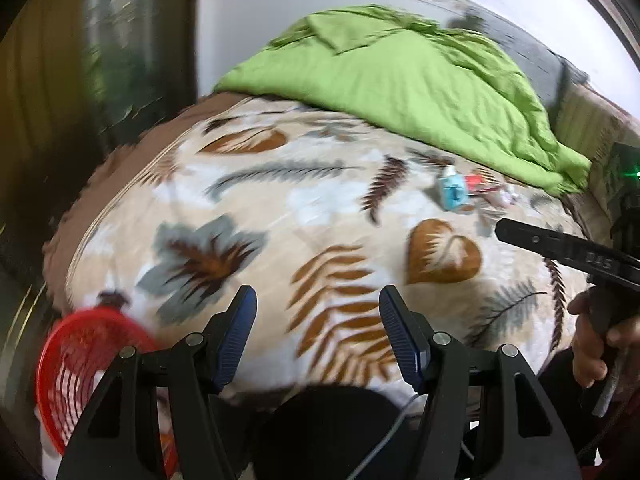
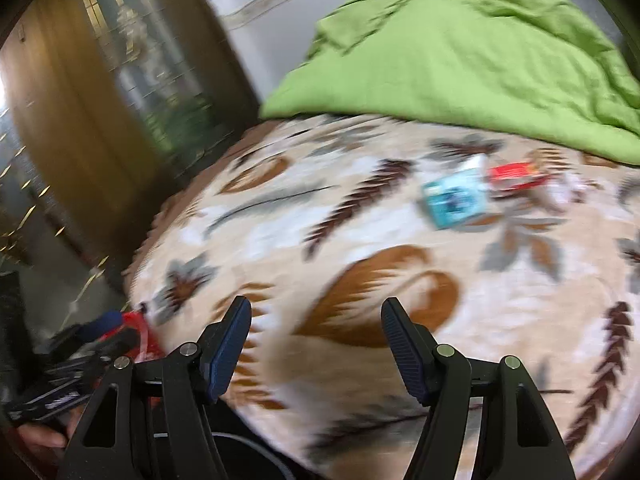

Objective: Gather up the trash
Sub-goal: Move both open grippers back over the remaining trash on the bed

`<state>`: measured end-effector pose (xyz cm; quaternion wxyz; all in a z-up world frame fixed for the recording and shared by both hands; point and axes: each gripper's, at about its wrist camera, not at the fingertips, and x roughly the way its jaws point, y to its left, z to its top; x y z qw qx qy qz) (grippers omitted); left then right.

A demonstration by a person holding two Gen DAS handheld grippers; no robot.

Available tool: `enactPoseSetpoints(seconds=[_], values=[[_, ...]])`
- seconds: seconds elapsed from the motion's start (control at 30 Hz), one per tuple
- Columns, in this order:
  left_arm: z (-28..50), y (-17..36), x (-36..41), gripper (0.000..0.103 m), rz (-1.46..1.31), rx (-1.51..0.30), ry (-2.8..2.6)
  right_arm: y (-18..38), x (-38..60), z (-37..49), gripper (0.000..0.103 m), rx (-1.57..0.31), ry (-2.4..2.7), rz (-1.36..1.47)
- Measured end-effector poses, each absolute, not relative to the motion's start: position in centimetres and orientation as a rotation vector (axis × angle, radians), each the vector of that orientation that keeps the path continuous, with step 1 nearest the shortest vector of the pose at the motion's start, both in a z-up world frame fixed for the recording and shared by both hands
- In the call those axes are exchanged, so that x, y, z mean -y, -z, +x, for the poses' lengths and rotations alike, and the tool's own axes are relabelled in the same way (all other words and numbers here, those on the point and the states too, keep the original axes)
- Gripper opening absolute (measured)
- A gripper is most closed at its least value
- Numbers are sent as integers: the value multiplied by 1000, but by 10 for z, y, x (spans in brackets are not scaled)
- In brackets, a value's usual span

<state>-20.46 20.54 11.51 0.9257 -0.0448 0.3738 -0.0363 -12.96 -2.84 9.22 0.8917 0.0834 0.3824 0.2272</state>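
Note:
On a bed with a leaf-patterned blanket (image 1: 280,208) lie a small blue carton (image 1: 453,191), a red wrapper (image 1: 478,182) and some pale crumpled scraps (image 1: 506,198), close to the green quilt. The right wrist view shows the same blue carton (image 2: 456,200), red wrapper (image 2: 516,176) and scraps (image 2: 568,188), blurred. A red plastic basket (image 1: 76,364) sits at the bed's near left corner. My left gripper (image 1: 318,340) hovers open and empty over the near edge. My right gripper (image 2: 316,348) is open and empty too, well short of the trash; it shows as a black bar (image 1: 560,248) at the right.
A crumpled green quilt (image 1: 400,76) covers the far part of the bed. A dark wooden door or cabinet (image 2: 92,120) stands to the left, a white wall behind. A hand (image 1: 596,344) holds the right gripper's handle. A dark-clothed knee (image 1: 320,428) is under the left gripper.

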Motion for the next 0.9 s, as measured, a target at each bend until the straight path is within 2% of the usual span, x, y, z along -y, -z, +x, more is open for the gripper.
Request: enactPoseSetpoints(seconds=[0.33,0.9], values=[[-177,-121,-136,63,43,-754,206,-86,93,-124,72,-759,-224,138],[-133,-101,-89,63,135,-808,255,-52,127,-103,72,-811,-26,74]])
